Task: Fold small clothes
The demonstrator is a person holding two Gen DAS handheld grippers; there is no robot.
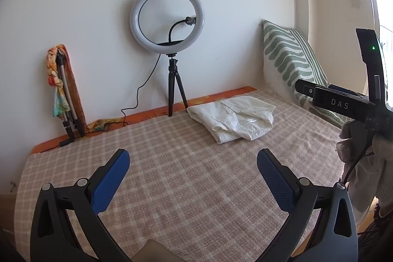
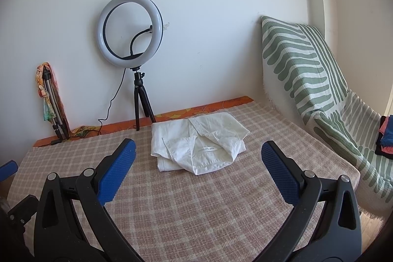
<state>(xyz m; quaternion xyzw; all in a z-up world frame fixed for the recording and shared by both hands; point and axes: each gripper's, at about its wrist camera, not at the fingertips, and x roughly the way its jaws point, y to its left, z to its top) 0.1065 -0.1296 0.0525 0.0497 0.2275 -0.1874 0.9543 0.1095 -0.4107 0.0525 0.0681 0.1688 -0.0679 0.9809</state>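
Observation:
A small white garment (image 1: 233, 118) lies folded into a compact bundle on the checked cloth (image 1: 172, 176) toward the back of the surface. It also shows in the right wrist view (image 2: 199, 144), straight ahead. My left gripper (image 1: 192, 163) is open and empty, well short of the garment and to its left. My right gripper (image 2: 197, 156) is open and empty, hovering just in front of the garment without touching it. The right gripper's body (image 1: 343, 102) shows at the right edge of the left wrist view.
A ring light on a black tripod (image 1: 169, 46) stands at the back wall. A folded tripod wrapped in a scarf (image 1: 63, 95) leans at the back left. A green-striped cushion (image 2: 302, 70) rests at the right, with stacked coloured clothes (image 2: 385, 136) beyond it.

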